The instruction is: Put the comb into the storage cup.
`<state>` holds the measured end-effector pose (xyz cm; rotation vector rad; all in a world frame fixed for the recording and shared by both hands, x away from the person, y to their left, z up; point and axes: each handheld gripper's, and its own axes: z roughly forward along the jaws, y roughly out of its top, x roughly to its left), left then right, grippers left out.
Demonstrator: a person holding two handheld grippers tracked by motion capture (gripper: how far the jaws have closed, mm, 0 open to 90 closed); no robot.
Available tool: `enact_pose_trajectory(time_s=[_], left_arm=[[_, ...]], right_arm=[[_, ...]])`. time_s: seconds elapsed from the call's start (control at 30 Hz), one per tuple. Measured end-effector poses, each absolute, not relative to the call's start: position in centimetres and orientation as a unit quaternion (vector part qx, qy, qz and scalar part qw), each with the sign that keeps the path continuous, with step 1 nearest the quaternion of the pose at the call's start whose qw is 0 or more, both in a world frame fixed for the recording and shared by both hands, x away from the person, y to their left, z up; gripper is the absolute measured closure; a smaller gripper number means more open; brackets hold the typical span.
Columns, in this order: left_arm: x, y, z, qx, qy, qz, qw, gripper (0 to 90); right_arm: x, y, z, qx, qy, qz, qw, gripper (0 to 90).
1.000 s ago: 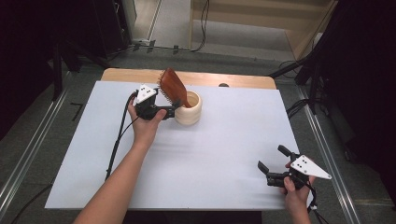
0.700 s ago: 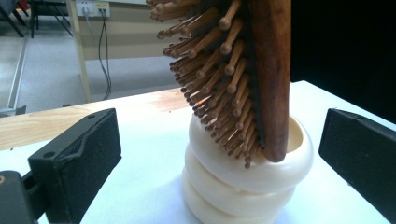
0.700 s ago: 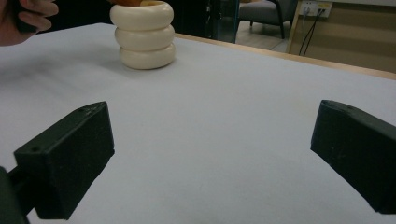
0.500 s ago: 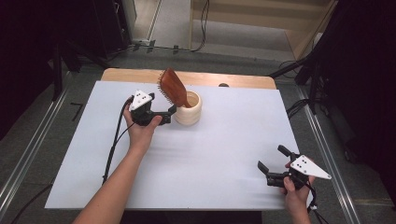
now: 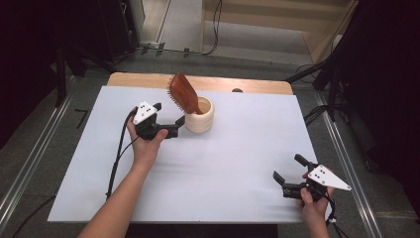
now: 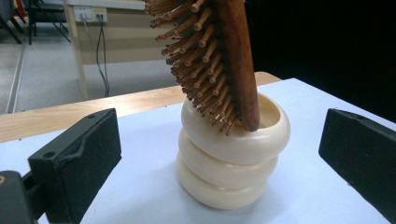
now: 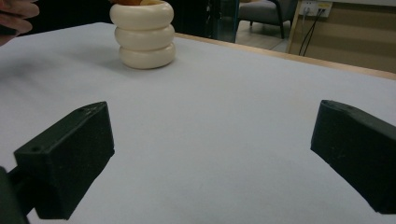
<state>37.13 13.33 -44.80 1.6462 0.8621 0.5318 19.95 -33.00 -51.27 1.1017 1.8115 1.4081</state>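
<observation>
Now, surface: white tabletop point(image 5: 223, 168), wood strip along far edge.
Holder point(image 5: 199, 115): near far edge, hairbrush point(image 5: 183, 92) leaning inside.
Left gripper point(image 5: 171, 119): jaws apart, beside holder.
Right gripper point(image 5: 288, 174): jaws apart, near-right corner, bare tabletop between.

Looks like a lab / recording room set up w/ office furniture, not a home. Evidence: wooden table point(image 5: 148, 79) covered by a plain white sheet point(image 5: 218, 163), standing alone on grey carpet floor point(image 5: 29, 148) w/ metal rails point(image 5: 25, 168) running along both sides. Black stands or rig legs point(image 5: 62, 74) at the table's far corners, loose cables point(image 5: 216, 25) trailing over the floor. Left gripper view: wall socket strip point(image 6: 91, 15) w/ plugs and leads hanging down. Right gripper view: grey upholstered chair point(image 7: 264, 11) plus another socket plate point(image 7: 315, 7) on a light wood panel. Dark surroundings, bare surfaces, no household clutter.
</observation>
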Motion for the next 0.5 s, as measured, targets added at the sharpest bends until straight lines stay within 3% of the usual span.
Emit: enact_pose_trajectory(time_s=[0.5], left_arm=[[35.5,14.6,-45.1,0.701,0.365,0.234,0.566,0.0]], right_arm=[[20.0,-33.0,-51.3,0.412,0.682,0.528,0.294,0.0]])
